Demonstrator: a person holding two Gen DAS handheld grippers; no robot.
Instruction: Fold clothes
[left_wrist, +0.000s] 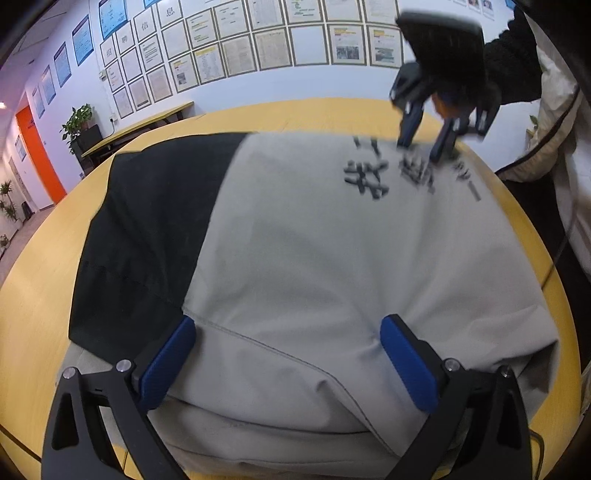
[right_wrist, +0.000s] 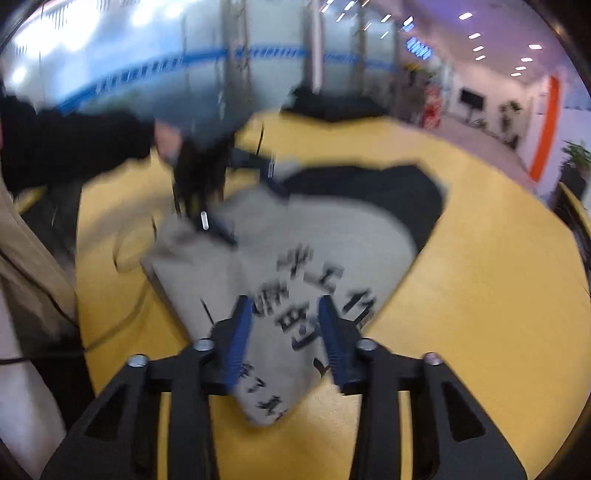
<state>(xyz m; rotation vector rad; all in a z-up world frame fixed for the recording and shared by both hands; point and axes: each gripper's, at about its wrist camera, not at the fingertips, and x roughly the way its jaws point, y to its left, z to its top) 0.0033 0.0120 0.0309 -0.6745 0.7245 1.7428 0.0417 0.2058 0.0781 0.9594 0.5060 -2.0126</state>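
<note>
A grey garment (left_wrist: 314, 258) with a black part (left_wrist: 147, 229) and black printed characters (left_wrist: 369, 177) lies folded on the round yellow table (left_wrist: 33, 314). My left gripper (left_wrist: 288, 354) is open, its blue pads (left_wrist: 170, 365) spread over the near grey edge. My right gripper (left_wrist: 424, 147) stands at the far edge by the print, open. In the blurred right wrist view the right gripper (right_wrist: 286, 332) is open over the printed end of the garment (right_wrist: 295, 236), and the left gripper (right_wrist: 236, 206) is at the far end.
The person in a beige coat (left_wrist: 554, 147) stands at the table's right side. A wall of framed papers (left_wrist: 258, 44) and a side bench (left_wrist: 140, 129) lie beyond. A black cable (right_wrist: 110, 332) runs on the table.
</note>
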